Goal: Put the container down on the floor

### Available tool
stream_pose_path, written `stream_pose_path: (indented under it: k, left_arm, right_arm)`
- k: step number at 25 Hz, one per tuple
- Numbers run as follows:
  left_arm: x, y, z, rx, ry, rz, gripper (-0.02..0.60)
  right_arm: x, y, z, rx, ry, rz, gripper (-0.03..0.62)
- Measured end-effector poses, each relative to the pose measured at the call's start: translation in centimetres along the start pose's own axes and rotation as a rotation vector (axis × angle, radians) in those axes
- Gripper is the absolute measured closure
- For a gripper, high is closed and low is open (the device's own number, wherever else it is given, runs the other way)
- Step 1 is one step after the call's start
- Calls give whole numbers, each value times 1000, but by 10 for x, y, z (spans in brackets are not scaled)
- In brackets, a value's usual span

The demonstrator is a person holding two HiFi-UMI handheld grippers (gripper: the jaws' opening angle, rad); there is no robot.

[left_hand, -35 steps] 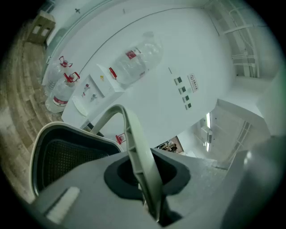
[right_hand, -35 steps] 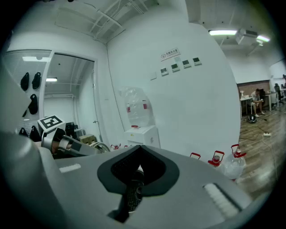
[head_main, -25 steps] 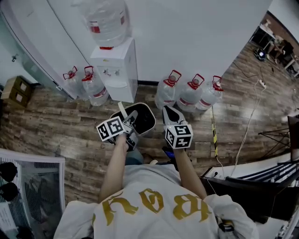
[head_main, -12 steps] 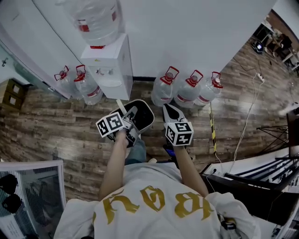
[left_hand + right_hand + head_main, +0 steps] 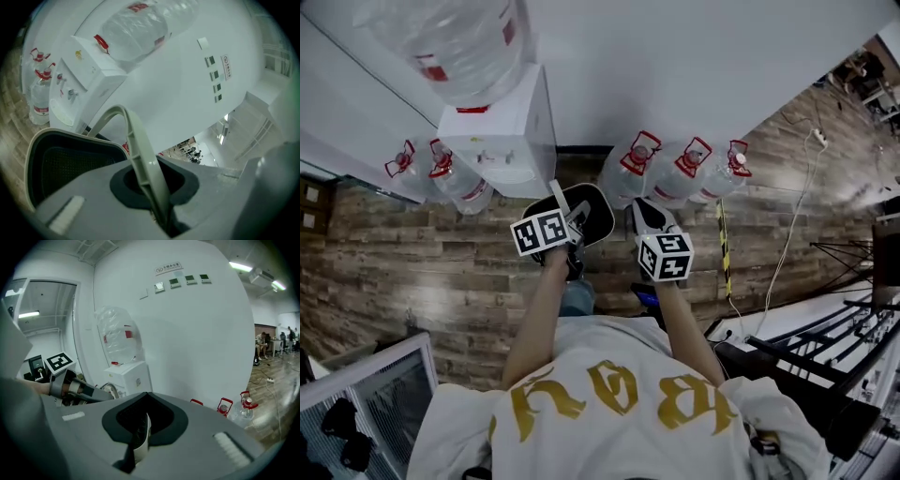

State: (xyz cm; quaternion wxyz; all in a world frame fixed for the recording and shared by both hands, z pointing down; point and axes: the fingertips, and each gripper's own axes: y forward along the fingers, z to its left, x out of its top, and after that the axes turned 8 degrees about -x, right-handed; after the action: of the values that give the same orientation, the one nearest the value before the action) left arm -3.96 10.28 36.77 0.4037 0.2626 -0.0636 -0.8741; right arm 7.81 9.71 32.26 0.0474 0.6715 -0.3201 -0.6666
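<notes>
In the head view a black container (image 5: 592, 212) with a cream rim and a thin cream handle (image 5: 558, 195) hangs above the wooden floor, just in front of the water dispenser. My left gripper (image 5: 575, 221) is shut on that handle; in the left gripper view the handle (image 5: 140, 154) runs between the jaws and the container's dark inside (image 5: 61, 161) lies beyond it. My right gripper (image 5: 639, 217) sits at the container's right edge. In the right gripper view its jaws (image 5: 140, 439) are closed on a thin cream strip that looks like the container's rim.
A white water dispenser (image 5: 502, 141) with a big bottle on top stands against the wall. Water bottles with red handles line the wall to its right (image 5: 675, 173) and left (image 5: 441, 173). A cable (image 5: 787, 253) crosses the floor at right; a wire rack (image 5: 366, 403) stands at lower left.
Both grippers and the container have moved a little closer to the wall and the dispenser. The grip on the handle looks the same.
</notes>
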Motion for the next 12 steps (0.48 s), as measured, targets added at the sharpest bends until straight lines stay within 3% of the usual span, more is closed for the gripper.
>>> stream_pose_path:
  k: [12]
  left_arm:
    - [74, 86, 51, 21, 64, 212, 449]
  right_arm:
    - [25, 114, -29, -121, 18, 76, 566]
